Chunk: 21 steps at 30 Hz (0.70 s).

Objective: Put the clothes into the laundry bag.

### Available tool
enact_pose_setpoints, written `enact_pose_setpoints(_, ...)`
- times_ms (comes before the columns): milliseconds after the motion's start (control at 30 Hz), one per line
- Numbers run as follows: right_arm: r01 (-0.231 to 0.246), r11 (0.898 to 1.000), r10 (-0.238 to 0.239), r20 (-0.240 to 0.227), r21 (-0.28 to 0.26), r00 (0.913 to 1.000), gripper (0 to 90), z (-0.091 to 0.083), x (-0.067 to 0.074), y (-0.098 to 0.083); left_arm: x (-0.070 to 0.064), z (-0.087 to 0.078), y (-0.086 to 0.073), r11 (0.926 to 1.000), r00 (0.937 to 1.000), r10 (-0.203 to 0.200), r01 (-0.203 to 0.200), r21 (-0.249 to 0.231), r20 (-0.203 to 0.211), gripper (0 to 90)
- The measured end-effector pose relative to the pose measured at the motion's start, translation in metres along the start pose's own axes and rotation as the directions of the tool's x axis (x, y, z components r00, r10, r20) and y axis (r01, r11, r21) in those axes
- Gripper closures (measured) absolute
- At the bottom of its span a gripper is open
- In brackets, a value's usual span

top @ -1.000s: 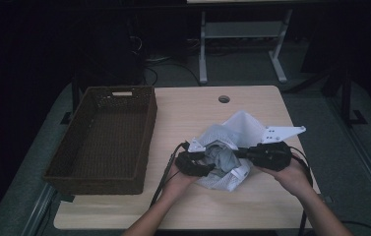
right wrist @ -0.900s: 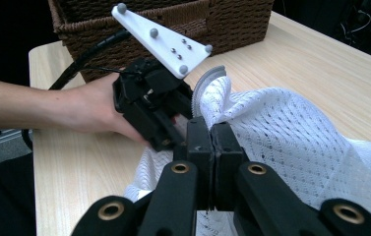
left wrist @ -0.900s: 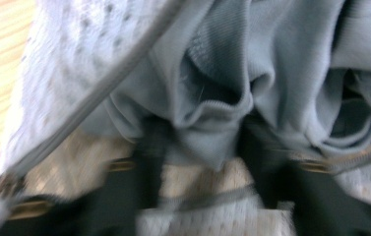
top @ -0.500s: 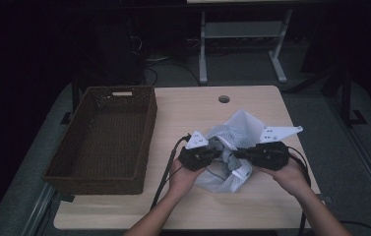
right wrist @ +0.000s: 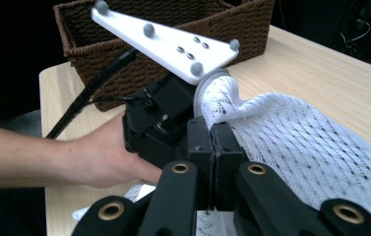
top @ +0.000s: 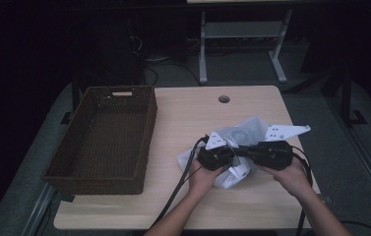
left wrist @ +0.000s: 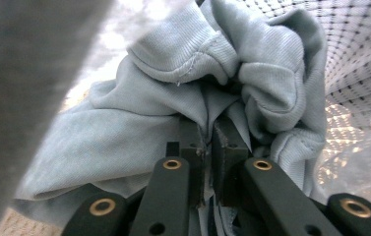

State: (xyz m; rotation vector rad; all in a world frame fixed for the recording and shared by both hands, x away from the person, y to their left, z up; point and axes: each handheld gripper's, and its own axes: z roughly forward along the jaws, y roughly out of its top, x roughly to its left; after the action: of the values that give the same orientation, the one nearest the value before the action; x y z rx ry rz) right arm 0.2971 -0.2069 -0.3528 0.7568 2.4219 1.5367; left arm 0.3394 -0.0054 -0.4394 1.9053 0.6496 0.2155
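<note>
Wood-topped surface [top: 183, 123] carries everything, pale and bare along its far edge, where a small round hole [top: 224, 99] sits. On its left part stands a dark woven basket [top: 105, 137], long and rectangular, with nothing visible inside it. Right of the basket, near the front edge, lies a white mesh bag [top: 244, 132], crumpled and partly spread. A light blue-grey garment [left wrist: 173, 103] is bunched against the mesh; in the left gripper view its folds crowd right up to the netting on the right.

The left gripper [top: 232, 153] and the right gripper [top: 246, 153] meet tip to tip over the bag, each held level in a hand. The left gripper's fingers [left wrist: 193, 142] have just been closing and now pinch a fold of the garment between them. The right gripper's fingers [right wrist: 199, 147] are clamped together on an edge of the mesh bag, which drapes away to their right.
</note>
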Motion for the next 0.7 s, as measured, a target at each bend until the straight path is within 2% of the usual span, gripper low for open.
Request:
enact_pose_setpoints(100, -0.002, 1.000, 0.002, 0.002, 0.003, 1.0000, 88.4, 0.000, -0.001, -0.001, 0.001, -0.007, 0.002, 0.9999, 0.9999, 0.011, -0.011, 0.002, 0.001, 77.9)
enact_pose_setpoints(133, -0.003, 1.000, 0.003, 0.003, 0.004, 1.0000, 88.4, 0.000, -0.002, -0.001, 0.001, -0.012, 0.003, 1.0000, 0.9999, 0.009, -0.009, 0.000, 0.012, 77.9)
enact_pose_setpoints(167, -0.002, 1.000, 0.002, 0.008, 0.004, 1.0000, 88.3, -0.001, -0.002, -0.001, 0.002, -0.024, 0.006, 0.9999, 0.9997, 0.015, -0.015, -0.003, 0.021, 73.0)
enact_pose_setpoints(300, 0.000, 1.000, 0.000, 0.014, 0.002, 0.9999, 88.3, -0.001, -0.003, -0.001, 0.003, -0.046, 0.013, 0.9992, 0.9962, 0.028, -0.031, 0.026, 0.083, 61.9)
enact_pose_setpoints(333, 0.000, 1.000, 0.000, 0.015, 0.003, 0.9999, 88.4, -0.001, -0.003, -0.001, 0.003, -0.046, 0.013, 0.9992, 0.9962, 0.028, -0.031, 0.026, 0.083, 59.6)
enact_pose_setpoints(400, 0.003, 1.000, -0.003, 0.016, 0.005, 0.9999, 88.3, 0.000, -0.003, -0.001, 0.001, -0.052, 0.012, 0.9953, 0.9911, 0.056, -0.065, 0.072, 0.121, 56.4)
enact_pose_setpoints(500, 0.004, 1.000, -0.005, 0.015, 0.007, 0.9999, 88.3, 0.001, -0.002, 0.000, -0.002, -0.041, 0.006, 0.9913, 0.9885, 0.060, -0.075, 0.109, 0.139, 52.9)
enact_pose_setpoints(567, 0.005, 1.000, -0.005, 0.015, 0.007, 0.9999, 88.3, 0.001, -0.002, 0.000, -0.002, -0.035, 0.003, 0.9894, 0.9874, 0.061, -0.079, 0.121, 0.146, 57.3)
enact_pose_setpoints(600, 0.008, 1.000, -0.009, 0.013, 0.004, 0.9999, 88.4, 0.001, -0.001, 0.000, -0.006, -0.023, -0.001, 0.9889, 0.9892, 0.073, -0.089, 0.120, 0.127, 63.1)
enact_pose_setpoints(633, 0.008, 1.000, -0.009, 0.013, 0.004, 0.9999, 88.4, 0.001, -0.001, 0.000, -0.006, -0.023, -0.001, 0.9889, 0.9892, 0.073, -0.089, 0.120, 0.127, 70.0)
enact_pose_setpoints(667, 0.007, 1.000, -0.007, 0.012, 0.003, 0.9999, 88.4, 0.000, 0.000, 0.001, -0.008, -0.011, -0.002, 0.9908, 0.9926, 0.070, -0.080, 0.109, 0.100, 73.5)
enact_pose_setpoints(700, 0.008, 1.000, -0.008, 0.011, 0.001, 0.9999, 88.3, 0.000, 0.000, 0.001, -0.008, -0.006, -0.001, 0.9929, 0.9941, 0.058, -0.067, 0.098, 0.091, 77.5)
